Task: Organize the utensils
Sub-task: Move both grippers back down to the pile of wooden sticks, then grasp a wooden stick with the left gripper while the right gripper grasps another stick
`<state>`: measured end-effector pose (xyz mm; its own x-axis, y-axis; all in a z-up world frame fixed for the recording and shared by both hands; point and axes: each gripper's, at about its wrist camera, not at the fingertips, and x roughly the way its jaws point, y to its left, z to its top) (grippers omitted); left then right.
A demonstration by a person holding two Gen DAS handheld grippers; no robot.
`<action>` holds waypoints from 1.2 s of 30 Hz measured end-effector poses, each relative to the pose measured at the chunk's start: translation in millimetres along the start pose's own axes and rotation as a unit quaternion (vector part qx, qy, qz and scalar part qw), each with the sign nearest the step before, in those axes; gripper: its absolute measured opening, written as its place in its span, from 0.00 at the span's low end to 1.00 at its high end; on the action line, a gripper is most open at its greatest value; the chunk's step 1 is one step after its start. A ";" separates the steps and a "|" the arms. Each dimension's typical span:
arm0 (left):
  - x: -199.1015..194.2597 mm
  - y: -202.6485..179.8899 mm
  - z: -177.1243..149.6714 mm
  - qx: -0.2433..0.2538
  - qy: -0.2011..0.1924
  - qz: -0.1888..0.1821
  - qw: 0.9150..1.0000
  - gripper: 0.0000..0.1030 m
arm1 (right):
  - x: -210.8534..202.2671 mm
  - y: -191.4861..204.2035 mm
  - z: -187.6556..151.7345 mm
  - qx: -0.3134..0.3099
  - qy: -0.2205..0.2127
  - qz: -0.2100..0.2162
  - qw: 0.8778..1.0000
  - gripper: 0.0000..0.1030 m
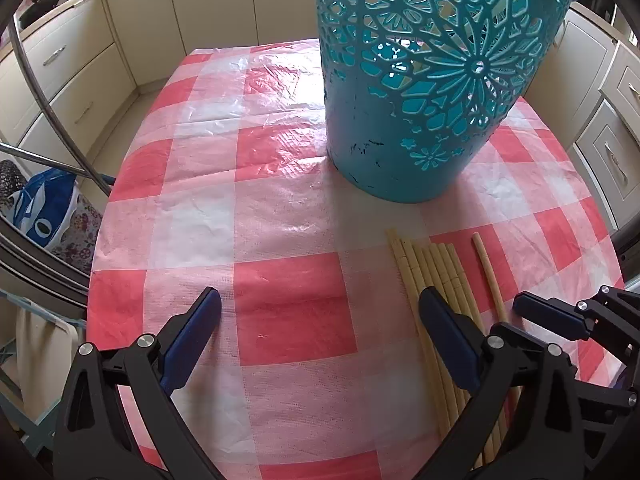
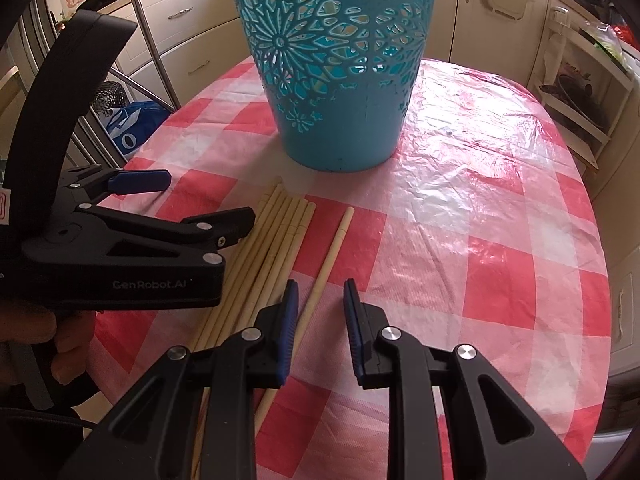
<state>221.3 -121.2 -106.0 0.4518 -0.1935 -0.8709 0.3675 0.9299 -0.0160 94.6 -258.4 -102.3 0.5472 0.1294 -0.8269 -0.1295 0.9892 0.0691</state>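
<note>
A bundle of several pale chopsticks (image 1: pixel 432 264) lies on the checked tablecloth, and a single chopstick (image 1: pixel 488 276) lies apart just right of it. Behind them stands a tall teal cut-out basket (image 1: pixel 432 80). My left gripper (image 1: pixel 320 308) is wide open above the cloth, its right finger over the bundle, nothing between the jaws. In the right wrist view my right gripper (image 2: pixel 320 300) stands narrowly open over bare cloth. The single chopstick (image 2: pixel 334 244) runs under its left finger. The bundle (image 2: pixel 280 232) and basket (image 2: pixel 336 64) show there too, with the left gripper (image 2: pixel 208 198) at the left.
The red-and-white checked table (image 2: pixel 500 220) is rounded, with edges close on both sides. Cream kitchen cabinets (image 1: pixel 80 60) surround it. A metal rack with a blue bag (image 1: pixel 44 208) stands at the left, and an open shelf unit (image 2: pixel 580 92) at the right.
</note>
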 end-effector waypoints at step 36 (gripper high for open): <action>-6.9 -28.2 2.1 0.100 -0.006 -0.095 0.990 0.17 | -2.0 -2.5 0.2 -0.027 0.001 -0.022 0.999 0.17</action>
<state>209.5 -146.7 -98.5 0.3671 -0.3642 -0.8559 0.6009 0.7953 -0.0807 94.0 -261.1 -100.8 0.5514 0.0852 -0.8299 -0.1492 0.9888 0.0024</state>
